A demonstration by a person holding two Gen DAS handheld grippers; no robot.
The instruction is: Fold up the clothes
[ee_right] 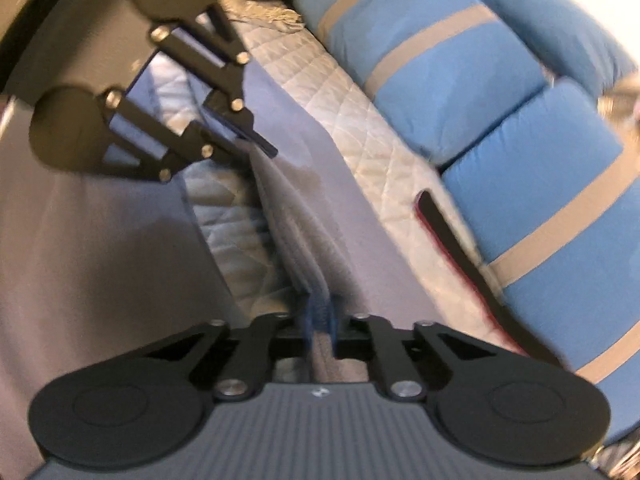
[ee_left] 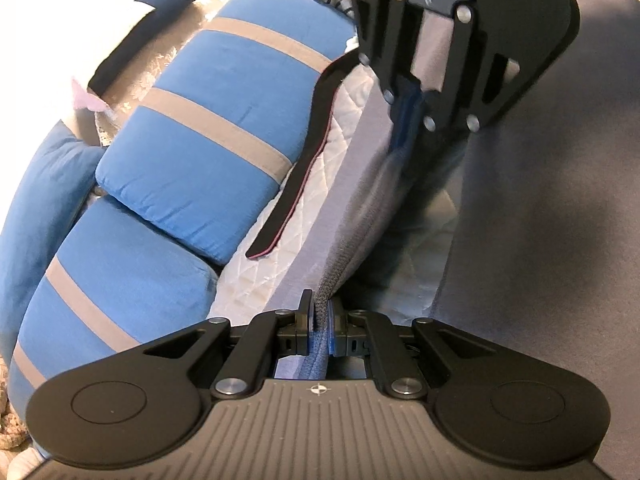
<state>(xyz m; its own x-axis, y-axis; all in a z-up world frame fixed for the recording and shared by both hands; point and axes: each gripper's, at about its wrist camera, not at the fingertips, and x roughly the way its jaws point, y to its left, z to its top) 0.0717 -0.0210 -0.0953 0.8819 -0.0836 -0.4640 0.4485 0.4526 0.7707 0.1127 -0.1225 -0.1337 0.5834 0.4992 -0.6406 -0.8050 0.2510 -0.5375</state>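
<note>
A grey garment (ee_left: pixel 532 216) lies over a white quilted bed cover (ee_left: pixel 280 248). My left gripper (ee_left: pixel 320 316) is shut on the garment's ribbed hem, which runs taut up to my right gripper (ee_left: pixel 412 100), also shut on that edge. In the right wrist view my right gripper (ee_right: pixel 320 312) pinches the grey garment (ee_right: pixel 80 248), and the stretched edge runs up to the left gripper (ee_right: pixel 256 144). This view is blurred.
Blue pillows with grey stripes (ee_left: pixel 208 120) lie along the left, and on the right in the right wrist view (ee_right: pixel 540 184). A black strap with a red edge (ee_left: pixel 304 160) lies on the quilt beside them. A dark cloth (ee_left: pixel 140 28) lies beyond.
</note>
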